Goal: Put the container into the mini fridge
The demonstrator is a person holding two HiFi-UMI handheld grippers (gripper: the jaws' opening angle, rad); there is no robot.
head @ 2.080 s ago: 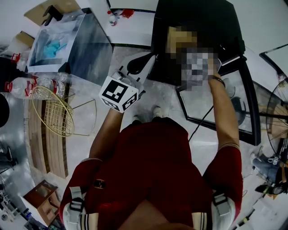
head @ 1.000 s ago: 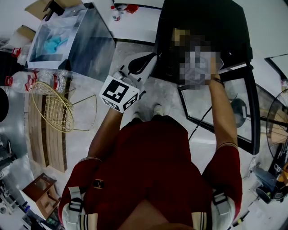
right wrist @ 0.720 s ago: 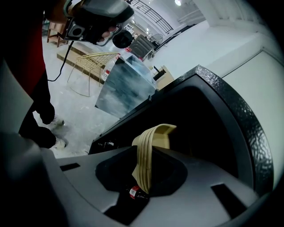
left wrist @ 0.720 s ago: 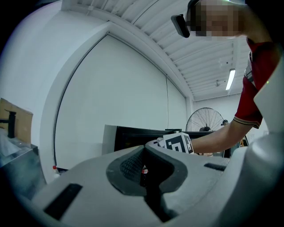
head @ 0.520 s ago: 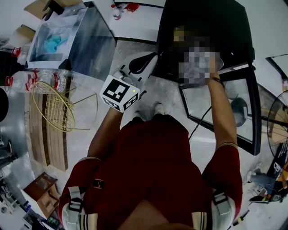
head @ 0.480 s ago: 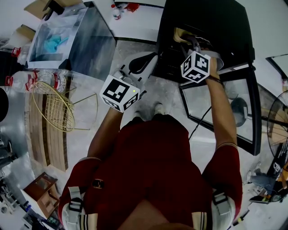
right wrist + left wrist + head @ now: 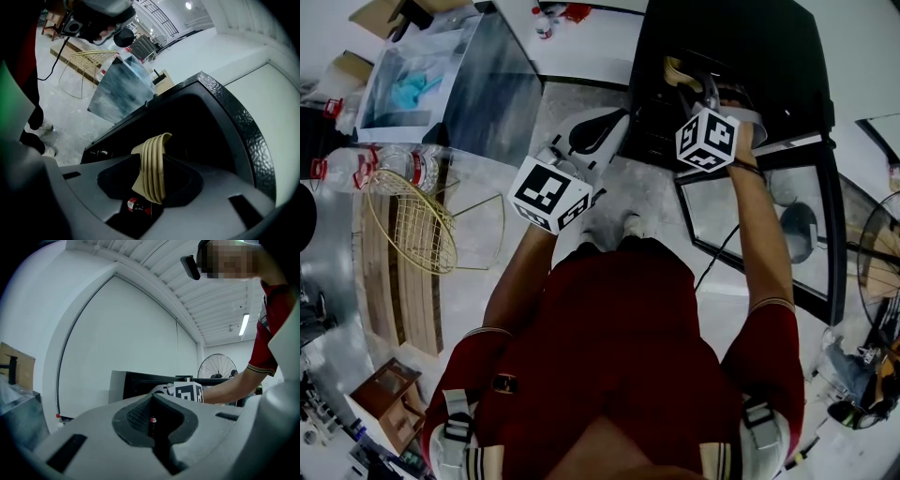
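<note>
The black mini fridge (image 7: 741, 37) stands with its glass door (image 7: 759, 216) swung open. The container (image 7: 152, 164), beige with ribbed sides, sits just inside the fridge's dark opening, and it also shows from above as the container (image 7: 677, 70). My right gripper (image 7: 147, 199) reaches into the opening with the container between its jaws. The jaws have just been opening, and a gap shows beside the ribs. The right gripper (image 7: 710, 94) carries its marker cube. My left gripper (image 7: 614, 122) hangs level beside the fridge, shut on nothing, and the left gripper (image 7: 152, 425) faces a white wall.
A grey metal box (image 7: 483, 84) stands left of the fridge. A gold wire frame (image 7: 412, 234), water bottles (image 7: 356, 173) and a wooden bench (image 7: 394, 300) lie at the left. A floor fan (image 7: 877, 253) and a black cable (image 7: 717, 258) are at the right.
The right gripper has stayed at the fridge opening, shifting only slightly. The left gripper has not moved.
</note>
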